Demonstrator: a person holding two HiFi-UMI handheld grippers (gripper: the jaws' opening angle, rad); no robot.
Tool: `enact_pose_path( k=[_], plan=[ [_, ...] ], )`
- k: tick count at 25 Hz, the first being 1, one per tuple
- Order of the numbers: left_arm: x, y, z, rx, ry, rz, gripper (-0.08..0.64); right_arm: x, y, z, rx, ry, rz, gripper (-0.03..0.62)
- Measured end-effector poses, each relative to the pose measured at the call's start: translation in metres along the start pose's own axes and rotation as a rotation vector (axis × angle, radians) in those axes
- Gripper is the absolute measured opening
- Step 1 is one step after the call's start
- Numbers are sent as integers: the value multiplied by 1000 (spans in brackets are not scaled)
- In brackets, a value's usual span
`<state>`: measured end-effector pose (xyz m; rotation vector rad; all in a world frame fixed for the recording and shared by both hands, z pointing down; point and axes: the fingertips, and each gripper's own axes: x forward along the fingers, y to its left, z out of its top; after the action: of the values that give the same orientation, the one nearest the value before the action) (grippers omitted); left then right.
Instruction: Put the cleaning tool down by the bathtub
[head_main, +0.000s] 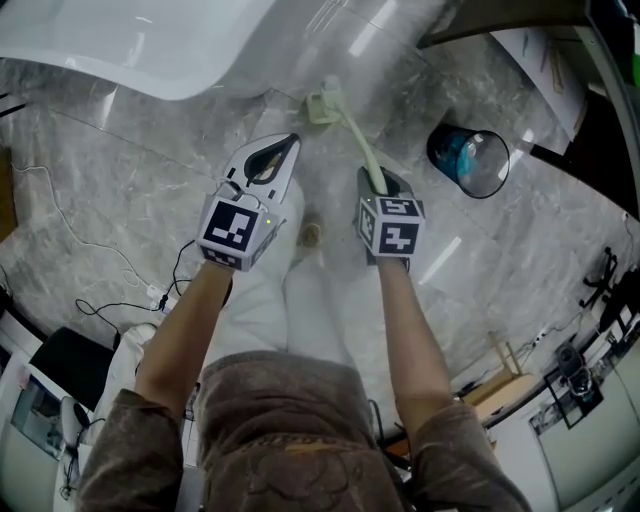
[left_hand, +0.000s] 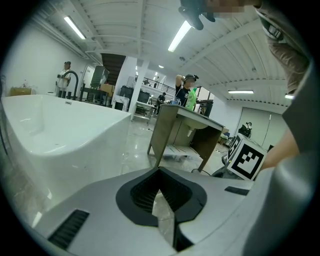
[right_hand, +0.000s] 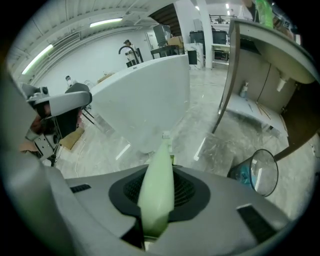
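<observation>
The cleaning tool (head_main: 356, 136) is a brush with a long pale green handle and a small whitish head (head_main: 323, 104) that hangs low over the marble floor, close to the foot of the white bathtub (head_main: 140, 45). My right gripper (head_main: 374, 180) is shut on the handle's near end; in the right gripper view the handle (right_hand: 159, 175) runs out between the jaws of the right gripper (right_hand: 157, 202) toward the tub (right_hand: 145, 95). To the left of the brush, the left gripper (head_main: 281, 152) is held level, shut and holding nothing. The left gripper (left_hand: 163, 202) faces the tub wall (left_hand: 55, 135).
A round bin (head_main: 470, 160) with a blue liner stands on the floor to the right, under a wooden vanity (right_hand: 260, 65). Cables (head_main: 90, 250) trail over the floor at the left. The person's legs are straight below the grippers.
</observation>
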<state>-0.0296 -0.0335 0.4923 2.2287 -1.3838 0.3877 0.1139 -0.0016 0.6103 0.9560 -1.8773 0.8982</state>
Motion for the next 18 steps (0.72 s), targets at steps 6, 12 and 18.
enact_pose_path(
  k=[6, 12, 18],
  plan=[
    [2, -1, -2, 5, -3, 5, 6, 16, -5, -11, -11, 45, -4, 77],
    [17, 20, -23, -15, 17, -1, 6, 66, -8, -21, -16, 120, -13, 77],
    [19, 26, -35, -19, 38, -15, 6, 95, -10, -27, -31, 190, -23, 77]
  ],
)
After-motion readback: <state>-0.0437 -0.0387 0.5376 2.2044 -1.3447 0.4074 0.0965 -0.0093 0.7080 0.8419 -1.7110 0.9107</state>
